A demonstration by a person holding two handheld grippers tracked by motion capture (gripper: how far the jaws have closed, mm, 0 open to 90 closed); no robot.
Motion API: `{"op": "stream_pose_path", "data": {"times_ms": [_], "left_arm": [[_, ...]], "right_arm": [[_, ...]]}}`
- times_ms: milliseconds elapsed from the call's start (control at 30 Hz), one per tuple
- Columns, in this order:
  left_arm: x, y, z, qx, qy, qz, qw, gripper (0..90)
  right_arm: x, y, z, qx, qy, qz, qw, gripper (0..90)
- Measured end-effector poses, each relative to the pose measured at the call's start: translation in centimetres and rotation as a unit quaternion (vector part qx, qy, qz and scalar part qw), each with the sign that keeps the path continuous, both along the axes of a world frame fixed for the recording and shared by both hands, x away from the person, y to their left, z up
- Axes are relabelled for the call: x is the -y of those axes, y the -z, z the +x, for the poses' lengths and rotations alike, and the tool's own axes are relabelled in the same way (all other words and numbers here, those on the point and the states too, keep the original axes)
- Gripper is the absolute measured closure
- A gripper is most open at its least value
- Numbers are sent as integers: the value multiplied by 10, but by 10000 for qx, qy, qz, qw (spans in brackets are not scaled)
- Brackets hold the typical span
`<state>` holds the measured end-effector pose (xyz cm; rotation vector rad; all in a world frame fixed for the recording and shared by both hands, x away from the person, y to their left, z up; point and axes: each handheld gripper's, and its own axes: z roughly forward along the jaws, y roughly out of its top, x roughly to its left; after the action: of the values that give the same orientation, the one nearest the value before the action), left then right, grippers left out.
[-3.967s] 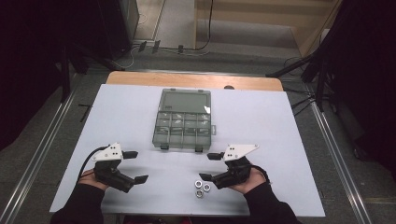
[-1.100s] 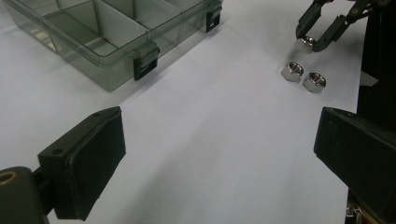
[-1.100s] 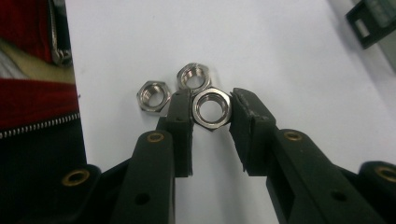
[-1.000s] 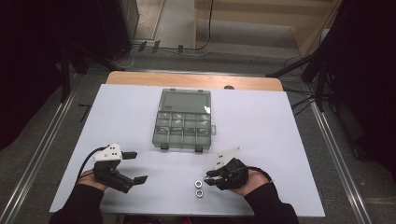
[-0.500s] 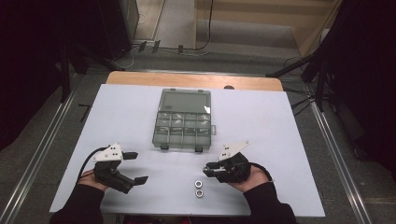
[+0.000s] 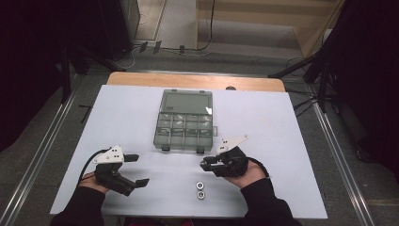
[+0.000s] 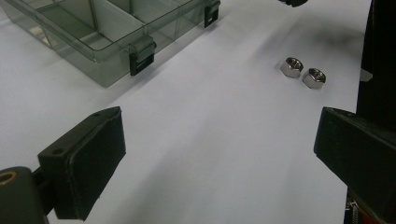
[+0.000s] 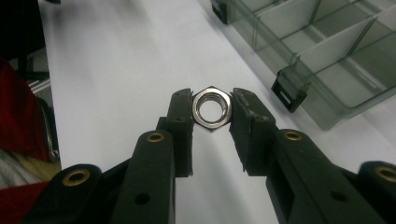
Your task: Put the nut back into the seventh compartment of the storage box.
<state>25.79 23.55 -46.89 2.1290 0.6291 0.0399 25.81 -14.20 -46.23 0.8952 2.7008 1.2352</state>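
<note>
Two loose nuts [image 6: 200, 189] lie on the bench [image 6: 291, 141] at six o'clock, the left gripper [image 6: 132, 170] gapes wide and empty, the right gripper [image 6: 205, 163] pinches a third nut [image 8: 212, 108], seemingly bound for the compartment box [image 6: 184, 123] at twelve o'clock.

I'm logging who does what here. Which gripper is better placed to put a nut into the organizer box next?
Right. The right gripper already holds a nut and sits near the open organizer box. The left gripper is open, holds nothing, and sits farther from the box.
</note>
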Motion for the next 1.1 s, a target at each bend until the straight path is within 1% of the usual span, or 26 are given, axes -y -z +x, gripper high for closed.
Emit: {"op": "stream_pose_path", "data": {"times_ms": [100, 367, 433, 500, 600, 633, 767, 867, 900, 967, 1000, 1033, 1067, 1100], "left_arm": [[0, 0, 0, -17, 11, 42, 10000, 23], [1, 0, 1, -22, 17, 25, 10000, 22], [1, 0, 1, -20, 12, 28, 10000, 23], [1, 1, 1, -13, 17, 7, 10000, 22], [2, 1, 1, -21, 7, 27, 10000, 22], [2, 1, 1, -21, 4, 25, 10000, 23], [3, 2, 1, -24, 19, 31, 10000, 22], [2, 1, 0, -14, 6, 33, 10000, 22], [1, 1, 0, 0, -4, 36, 10000, 23], [1, 1, 0, -3, -5, 36, 10000, 22], [1, 1, 0, -2, -2, 37, 10000, 22], [1, 1, 0, -2, -1, 34, 10000, 22], [1, 1, 0, 7, 14, 18, 10000, 23], [2, 1, 0, -8, 12, 19, 10000, 22]], "right_arm": [[-2, -2, 6, 8, 38, 18, 10000, 715], [-8, -6, 23, 12, 160, 108, 9998, 715], [-9, -7, 25, 8, 189, 132, 9997, 715], [-10, -7, 28, 60, 218, 158, 9996, 715], [-12, -9, 33, 76, 264, 147, 9995, 715], [-13, -9, 35, 126, 274, 152, 9994, 715], [-17, -11, 47, 175, 351, 201, 9990, 715], [-19, -13, 51, 178, 390, 219, 9988, 715], [-21, -14, 56, 209, 436, 234, 9986, 715], [-22, -14, 59, 229, 446, 244, 9984, 715], [-25, -14, 63, 224, 495, 231, 9983, 715], [-25, -14, 63, 224, 495, 231, 9983, 715], [-27, -14, 66, 235, 489, 211, 9983, 715], [-30, -12, 73, 184, 539, 147, 9983, 715]]}}
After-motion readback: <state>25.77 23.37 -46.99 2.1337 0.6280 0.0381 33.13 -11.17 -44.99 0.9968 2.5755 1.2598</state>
